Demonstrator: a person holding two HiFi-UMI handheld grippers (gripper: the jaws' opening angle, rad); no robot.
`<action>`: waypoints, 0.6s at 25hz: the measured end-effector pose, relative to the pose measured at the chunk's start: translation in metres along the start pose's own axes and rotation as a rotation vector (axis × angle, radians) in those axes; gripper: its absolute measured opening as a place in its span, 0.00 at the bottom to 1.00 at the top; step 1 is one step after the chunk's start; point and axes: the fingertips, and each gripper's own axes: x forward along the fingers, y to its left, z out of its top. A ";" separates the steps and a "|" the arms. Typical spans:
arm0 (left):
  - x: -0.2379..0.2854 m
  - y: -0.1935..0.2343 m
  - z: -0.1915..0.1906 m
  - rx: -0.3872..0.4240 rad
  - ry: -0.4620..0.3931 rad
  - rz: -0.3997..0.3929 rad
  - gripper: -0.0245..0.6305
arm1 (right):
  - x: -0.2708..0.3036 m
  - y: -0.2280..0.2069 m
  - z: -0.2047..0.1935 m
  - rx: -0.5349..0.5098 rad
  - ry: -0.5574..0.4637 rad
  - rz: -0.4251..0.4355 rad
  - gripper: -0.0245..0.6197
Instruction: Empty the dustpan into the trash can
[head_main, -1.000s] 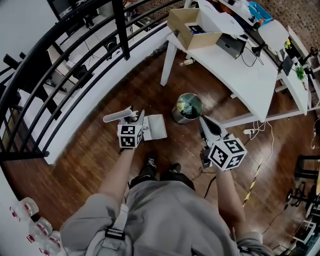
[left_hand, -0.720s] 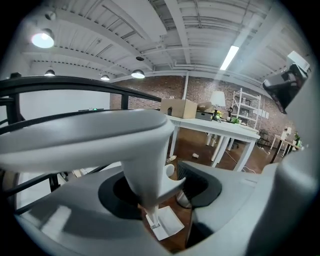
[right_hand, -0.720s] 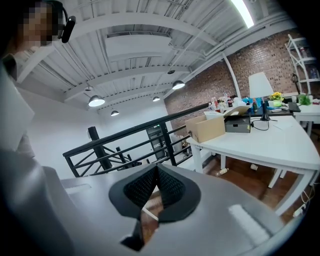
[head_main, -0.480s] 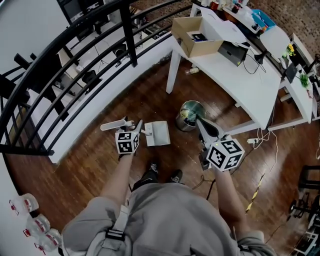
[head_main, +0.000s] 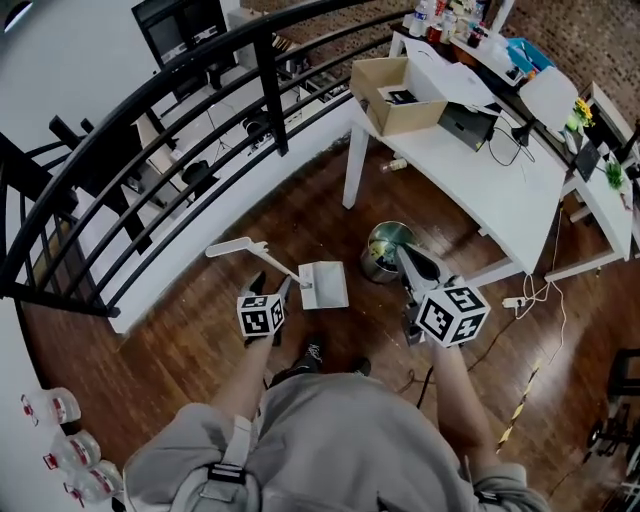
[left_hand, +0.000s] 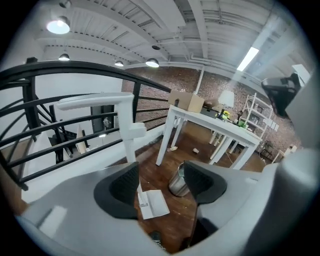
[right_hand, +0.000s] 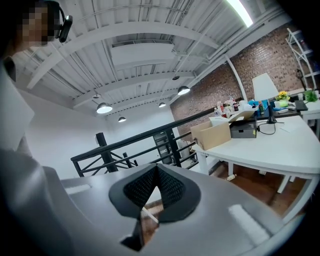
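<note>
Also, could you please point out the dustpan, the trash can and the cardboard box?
dustpan (head_main: 326, 286): head view, on its flat white pan.
trash can (head_main: 374, 268): head view, on its metal side wall.
cardboard box (head_main: 412, 116): head view, on its outer side wall.

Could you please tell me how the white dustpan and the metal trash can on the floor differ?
The white plastic long-handled dustpan has a flat, rectangular tray; the shiny round metal trash can is a cylinder. The dustpan's tray looks bare, while the trash can holds scraps. The dustpan carries a tall handle; no handle shows on the trash can. Both sit on the dark wooden floor, near each other but not touching.
</note>
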 end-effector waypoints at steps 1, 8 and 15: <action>-0.003 -0.012 0.004 0.001 -0.011 -0.032 0.45 | 0.000 -0.001 0.003 0.004 -0.009 0.005 0.04; -0.018 -0.124 0.071 0.140 -0.096 -0.358 0.07 | -0.007 -0.005 0.021 0.009 -0.087 0.019 0.04; -0.057 -0.242 0.164 0.304 -0.231 -0.665 0.05 | -0.024 0.000 0.056 -0.028 -0.194 0.059 0.04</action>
